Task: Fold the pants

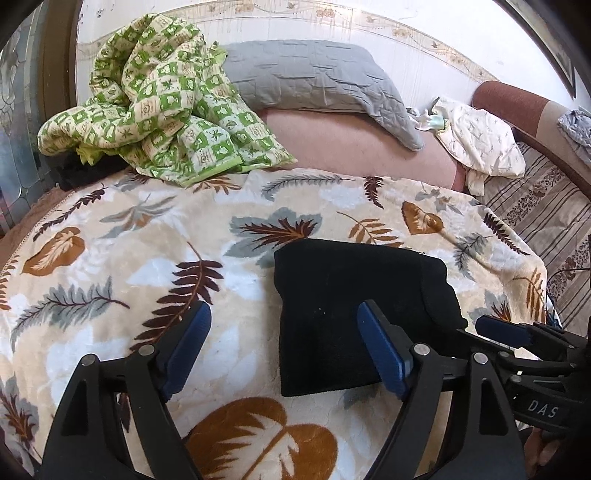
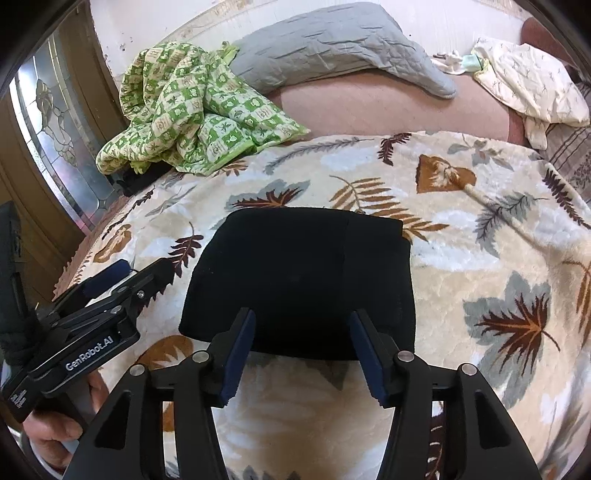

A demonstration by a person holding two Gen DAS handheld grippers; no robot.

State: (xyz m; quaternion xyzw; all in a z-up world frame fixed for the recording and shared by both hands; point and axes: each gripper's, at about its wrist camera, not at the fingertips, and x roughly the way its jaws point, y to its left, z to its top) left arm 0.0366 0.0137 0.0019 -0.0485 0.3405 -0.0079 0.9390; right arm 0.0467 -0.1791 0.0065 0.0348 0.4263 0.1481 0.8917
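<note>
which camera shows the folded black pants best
The right wrist view: the folded black pants lie centred there, all edges visible beyond the open right gripper. In the left wrist view the pants sit off to the right, partly covered by a finger of the left gripper.

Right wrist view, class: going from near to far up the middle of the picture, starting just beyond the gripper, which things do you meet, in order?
Folded black pants → leaf-print blanket → bare pink mattress → grey quilted pillow → white wall.
</note>
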